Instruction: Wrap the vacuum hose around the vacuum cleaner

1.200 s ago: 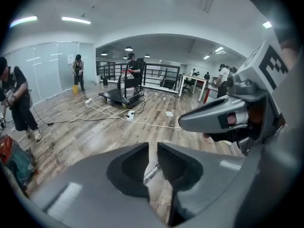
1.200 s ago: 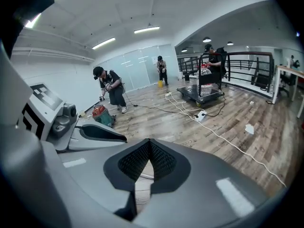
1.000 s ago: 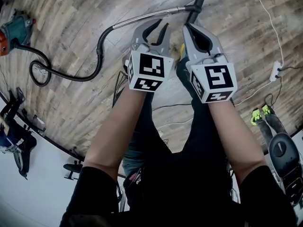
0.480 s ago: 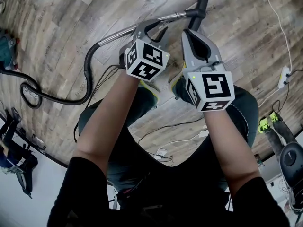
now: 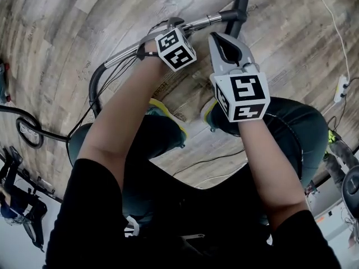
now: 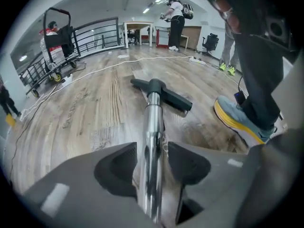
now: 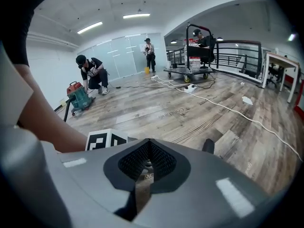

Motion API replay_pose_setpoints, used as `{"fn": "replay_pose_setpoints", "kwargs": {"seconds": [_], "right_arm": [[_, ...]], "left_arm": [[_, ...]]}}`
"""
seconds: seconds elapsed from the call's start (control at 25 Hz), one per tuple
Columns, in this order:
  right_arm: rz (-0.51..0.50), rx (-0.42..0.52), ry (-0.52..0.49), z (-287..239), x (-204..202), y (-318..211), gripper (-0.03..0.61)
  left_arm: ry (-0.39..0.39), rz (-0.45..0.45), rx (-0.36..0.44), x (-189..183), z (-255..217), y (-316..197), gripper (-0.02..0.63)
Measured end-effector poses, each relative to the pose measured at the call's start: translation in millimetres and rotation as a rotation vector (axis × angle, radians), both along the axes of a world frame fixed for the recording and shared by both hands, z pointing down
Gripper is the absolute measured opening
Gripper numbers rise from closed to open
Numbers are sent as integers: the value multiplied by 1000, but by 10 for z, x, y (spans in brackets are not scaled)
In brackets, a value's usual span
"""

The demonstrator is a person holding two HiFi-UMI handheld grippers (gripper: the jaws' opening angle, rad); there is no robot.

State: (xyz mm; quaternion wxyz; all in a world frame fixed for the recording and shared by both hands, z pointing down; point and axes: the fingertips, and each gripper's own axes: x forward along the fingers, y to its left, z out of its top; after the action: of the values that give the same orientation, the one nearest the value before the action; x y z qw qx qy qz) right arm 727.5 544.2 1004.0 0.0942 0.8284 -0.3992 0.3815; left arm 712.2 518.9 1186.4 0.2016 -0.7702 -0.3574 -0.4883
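Note:
The vacuum's shiny metal wand (image 5: 207, 20) lies on the wood floor and ends in a black floor nozzle (image 5: 241, 1). Its black hose (image 5: 94, 91) curves off to the left. My left gripper (image 5: 171, 26) is down on the wand; in the left gripper view the tube (image 6: 153, 127) runs between the jaws of that gripper (image 6: 152, 150), shut on it, with the nozzle (image 6: 164, 93) beyond. My right gripper (image 5: 216, 37) hovers just right of it, shut and empty (image 7: 147, 141). The teal vacuum cleaner (image 7: 78, 98) stands far off.
My yellow-soled shoes (image 5: 168, 114) stand right behind the wand, one close to the tube (image 6: 240, 120). A white cable (image 5: 331, 32) and power strip (image 5: 341, 88) lie right. A person crouches by the vacuum (image 7: 92, 75). A loaded cart (image 7: 199, 46) and railing stand farther back.
I have bent down. My left gripper dropped from open above the floor onto the wand and closed around it. The right gripper stayed shut, moving forward alongside.

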Motion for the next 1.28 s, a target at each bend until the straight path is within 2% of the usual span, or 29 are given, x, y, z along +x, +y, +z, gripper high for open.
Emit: {"fn": "replay_pose_setpoints", "kwargs": {"seconds": [0.12, 0.2, 0.48, 0.52, 0.56, 0.84, 1.04, 1.2, 1.28], "right_arm": [[-6, -11, -1, 145, 13, 29, 25], [26, -13, -11, 220, 59, 70, 25], [243, -24, -121, 442, 246, 215, 25], [266, -13, -133, 448, 279, 217, 25], [283, -3, -140, 446, 314, 218, 25], [337, -28, -171, 548, 337, 390, 25], [265, -8, -165, 217, 195, 390, 25], [186, 52, -196, -562, -106, 315, 25], [151, 63, -218, -1019, -276, 241, 25]], "left_arm": [[2, 26, 0, 34, 172, 57, 196], [3, 41, 1, 71, 245, 101, 196], [18, 22, 38, 144, 477, 143, 196], [19, 23, 38, 149, 492, 150, 164], [16, 22, 36, 151, 497, 152, 163], [-6, 27, 2, 97, 367, 222, 162], [-9, -30, -37, 227, -180, 199, 163], [-12, -98, -97, 244, -1098, 144, 163], [6, -122, -100, 229, -1660, 29, 163]]}}
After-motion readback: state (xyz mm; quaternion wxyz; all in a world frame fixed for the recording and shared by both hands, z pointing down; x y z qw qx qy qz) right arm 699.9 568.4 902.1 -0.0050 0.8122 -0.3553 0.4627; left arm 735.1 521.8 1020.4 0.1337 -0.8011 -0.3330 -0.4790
